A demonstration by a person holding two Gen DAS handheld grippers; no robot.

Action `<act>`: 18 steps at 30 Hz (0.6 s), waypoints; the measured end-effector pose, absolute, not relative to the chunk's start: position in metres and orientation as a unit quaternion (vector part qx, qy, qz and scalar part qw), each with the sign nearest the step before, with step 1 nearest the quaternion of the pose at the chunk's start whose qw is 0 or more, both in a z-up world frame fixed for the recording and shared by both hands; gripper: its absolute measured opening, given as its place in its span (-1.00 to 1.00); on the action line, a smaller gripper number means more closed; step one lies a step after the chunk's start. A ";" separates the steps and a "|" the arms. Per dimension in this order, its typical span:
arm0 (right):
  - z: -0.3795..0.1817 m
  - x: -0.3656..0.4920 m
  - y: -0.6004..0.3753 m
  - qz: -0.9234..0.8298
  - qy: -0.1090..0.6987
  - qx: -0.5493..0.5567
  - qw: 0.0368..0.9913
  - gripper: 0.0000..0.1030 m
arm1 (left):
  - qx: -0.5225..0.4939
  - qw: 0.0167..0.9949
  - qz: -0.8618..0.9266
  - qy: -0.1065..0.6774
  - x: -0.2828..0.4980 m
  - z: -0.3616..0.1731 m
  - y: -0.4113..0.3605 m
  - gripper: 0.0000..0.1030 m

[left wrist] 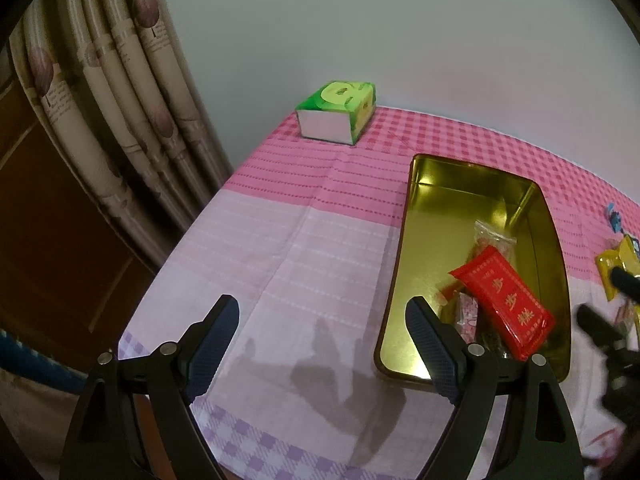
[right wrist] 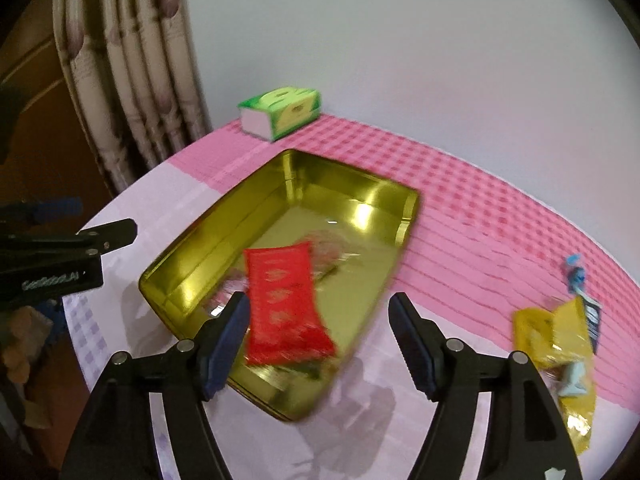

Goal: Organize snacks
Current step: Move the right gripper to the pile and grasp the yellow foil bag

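**Red packet lies in the tin; yellow snacks are next**

Left wrist view: the left gripper (left wrist: 322,344) hangs with its jaws spread wide and nothing between them, over the pale part of the pink and lilac checked tablecloth (left wrist: 304,216), just beside the shiny gold rectangular metal tin (left wrist: 424,248). Inside the tin, the flat red foil snack packet with gold characters (left wrist: 504,304) lies tilted on top of smaller wrapped sweets, near the tin's near end. The right gripper shows as a dark blur at the right edge. This claw is best held clear of the tin's rim so the tin is not nudged

Right wrist view: the right gripper (right wrist: 318,344) is released, its jaws apart and gripping nothing; the red packet sits below and between them, lying in the tin, not pinched. The picture is smeared, so fine contact cannot be judged. The step in hand looks like drawing away after a drop: lifting clear before swinging sideways would spare the tin's wall. To the right, well apart from the tin, lie the crinkled yellow foil snack bags (right wrist: 556,340) and a small blue wrapped sweet (right wrist: 574,272), probably the next picks. At the far edge stands a green and white tissue pack (right wrist: 282,114), out of the way, with a patterned beige curtain (right wrist: 132,64) behind
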State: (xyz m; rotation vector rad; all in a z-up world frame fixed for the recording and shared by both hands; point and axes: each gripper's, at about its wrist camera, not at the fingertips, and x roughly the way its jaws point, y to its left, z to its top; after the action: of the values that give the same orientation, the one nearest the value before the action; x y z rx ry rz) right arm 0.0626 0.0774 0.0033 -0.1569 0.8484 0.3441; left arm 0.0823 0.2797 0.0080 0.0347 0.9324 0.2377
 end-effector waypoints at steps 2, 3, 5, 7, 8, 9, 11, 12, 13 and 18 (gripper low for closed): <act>0.008 0.056 0.053 0.151 0.405 -0.067 0.899 0.34 | 0.021 0.887 0.112 0.447 0.082 0.008 0.277 0.66; 0.010 0.053 0.043 0.144 0.404 -0.063 0.901 0.34 | 0.025 0.887 0.110 0.447 0.082 0.008 0.274 0.66; 0.012 0.048 0.015 0.123 0.402 -0.060 0.905 0.34 | 0.029 0.888 0.105 0.447 0.082 0.008 0.271 0.66; 0.012 0.043 -0.016 0.094 0.403 -0.059 0.909 0.35 | 0.031 0.888 0.098 0.447 0.081 0.008 0.266 0.66; 0.012 0.040 -0.031 0.080 0.404 -0.058 0.909 0.35 | 0.030 0.889 0.094 0.447 0.081 0.009 0.263 0.66; 0.011 0.038 -0.049 0.065 0.407 -0.055 0.910 0.36 | 0.032 0.890 0.089 0.446 0.080 0.009 0.259 0.66; 0.008 0.034 -0.082 0.034 0.413 -0.052 0.909 0.36 | 0.036 0.891 0.082 0.445 0.080 0.010 0.253 0.66; 0.006 0.031 -0.097 0.019 0.415 -0.053 0.908 0.36 | 0.042 0.892 0.078 0.444 0.079 0.010 0.249 0.66; 0.002 0.028 -0.114 0.004 0.418 -0.056 0.907 0.36 | 0.045 0.892 0.074 0.443 0.078 0.010 0.246 0.66; -0.022 0.020 -0.175 -0.030 0.452 -0.049 0.890 0.39 | 0.053 0.895 0.047 0.441 0.076 0.013 0.225 0.66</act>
State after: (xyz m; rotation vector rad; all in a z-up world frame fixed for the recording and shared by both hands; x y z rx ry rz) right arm 0.0199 -0.1750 -0.0225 -0.1025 0.9396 -0.0620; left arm 0.0765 0.2255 0.0132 0.1089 0.9147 0.0975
